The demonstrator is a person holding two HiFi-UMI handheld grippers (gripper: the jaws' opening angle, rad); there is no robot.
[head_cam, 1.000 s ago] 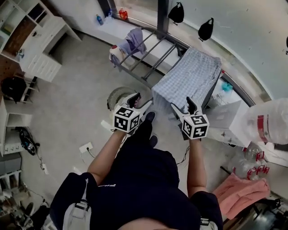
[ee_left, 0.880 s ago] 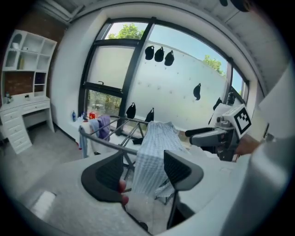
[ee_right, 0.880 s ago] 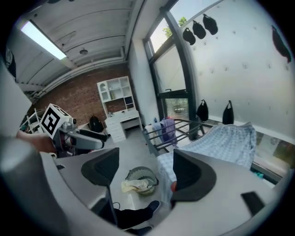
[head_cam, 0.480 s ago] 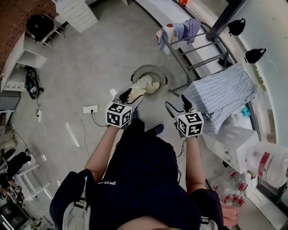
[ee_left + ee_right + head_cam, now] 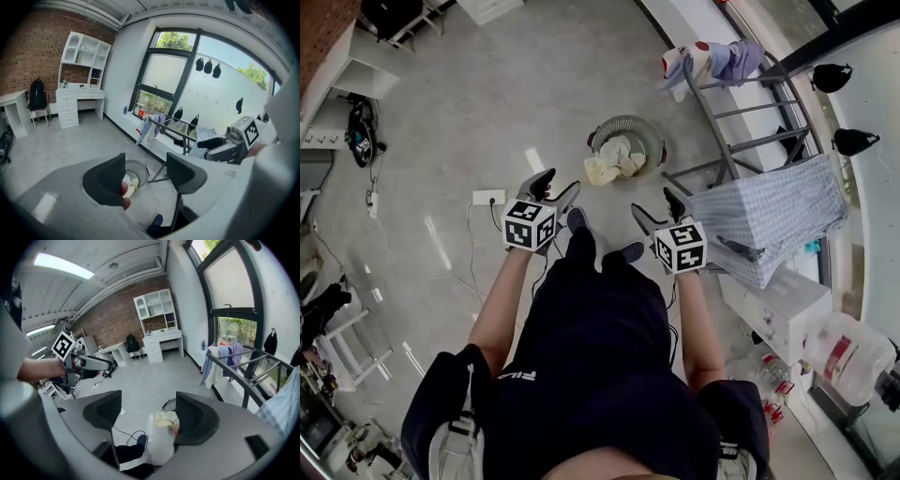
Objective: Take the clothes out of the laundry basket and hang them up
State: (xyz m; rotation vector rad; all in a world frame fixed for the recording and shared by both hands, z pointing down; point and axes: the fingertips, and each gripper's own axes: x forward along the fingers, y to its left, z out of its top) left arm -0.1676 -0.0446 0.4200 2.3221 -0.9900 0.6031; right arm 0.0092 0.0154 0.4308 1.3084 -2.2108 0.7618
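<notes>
A round grey laundry basket [image 5: 652, 132] stands on the floor ahead of me, with pale yellow and white clothes [image 5: 615, 159] spilling over its near rim. It also shows past the jaws in the left gripper view [image 5: 139, 168] and the right gripper view [image 5: 169, 404]. A metal drying rack [image 5: 759, 112] to the right carries a checked blue garment [image 5: 778, 214] and a purple and white bundle [image 5: 712, 60]. My left gripper [image 5: 554, 187] and right gripper [image 5: 656, 208] are held at waist height, both open and empty, short of the basket.
A white power strip [image 5: 487, 198] with a cable lies on the grey floor at the left. A white cabinet [image 5: 787, 305] and plastic bottles [image 5: 848, 354] stand at the right. White desks and shelves line the brick wall [image 5: 28, 65].
My view has swung left from the rack to the floor. The basket now lies ahead and the checked garment sits further right. Both grippers stayed open in front of me.
</notes>
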